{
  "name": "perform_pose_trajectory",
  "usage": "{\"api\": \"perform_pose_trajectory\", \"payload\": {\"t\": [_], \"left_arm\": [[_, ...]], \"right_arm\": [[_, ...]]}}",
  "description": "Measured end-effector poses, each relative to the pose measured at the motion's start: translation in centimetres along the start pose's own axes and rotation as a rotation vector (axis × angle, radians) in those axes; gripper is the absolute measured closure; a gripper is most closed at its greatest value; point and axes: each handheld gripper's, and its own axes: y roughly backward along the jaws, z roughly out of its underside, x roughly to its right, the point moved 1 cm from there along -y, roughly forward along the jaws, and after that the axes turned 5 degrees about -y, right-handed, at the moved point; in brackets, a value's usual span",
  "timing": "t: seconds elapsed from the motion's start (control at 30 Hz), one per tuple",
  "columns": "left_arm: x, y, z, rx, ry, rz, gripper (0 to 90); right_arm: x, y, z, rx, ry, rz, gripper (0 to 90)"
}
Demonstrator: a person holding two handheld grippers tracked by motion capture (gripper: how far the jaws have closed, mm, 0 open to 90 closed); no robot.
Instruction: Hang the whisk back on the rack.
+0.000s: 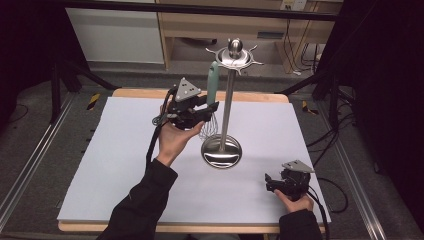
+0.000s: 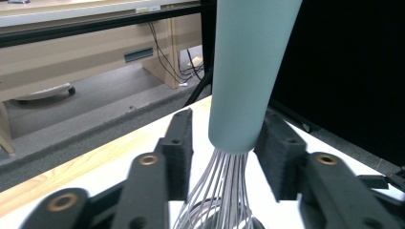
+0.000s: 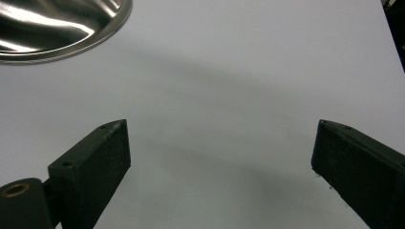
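A whisk with a pale teal handle (image 1: 213, 82) hangs from a hook on the steel utensil stand (image 1: 227, 107), its wires (image 1: 209, 128) just above the stand's round base (image 1: 221, 151). My left gripper (image 1: 212, 108) is raised beside the stand, with its jaws on either side of the handle's lower end. In the left gripper view the handle (image 2: 248, 71) stands between the black pads (image 2: 179, 148) with a gap on the left side, so my left gripper (image 2: 230, 119) is open. Low at the table's front right, my right gripper (image 1: 269, 181) (image 3: 219, 133) is wide open, with nothing between its jaws.
A white sheet (image 1: 125, 150) covers the wooden table. The stand's hook crown (image 1: 234, 56) spreads wide at the top. In the right gripper view the shiny base (image 3: 57, 24) lies ahead at the upper left. Dark frame legs and cables flank the table.
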Motion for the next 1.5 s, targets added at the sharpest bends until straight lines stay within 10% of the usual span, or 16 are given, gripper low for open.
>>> {"api": "perform_pose_trajectory", "payload": {"t": [0.87,1.5], "left_arm": [[0.0,4.6,4.9,-0.006,-0.010,0.008,36.7],[-2.2,5.8,12.5,-0.112,0.040,-0.046,34.2]], "right_arm": [[0.2,0.1,0.4,-0.014,-0.003,0.005,6.4],[0.4,0.0,0.7,-0.041,-0.007,0.022,6.7]]}}
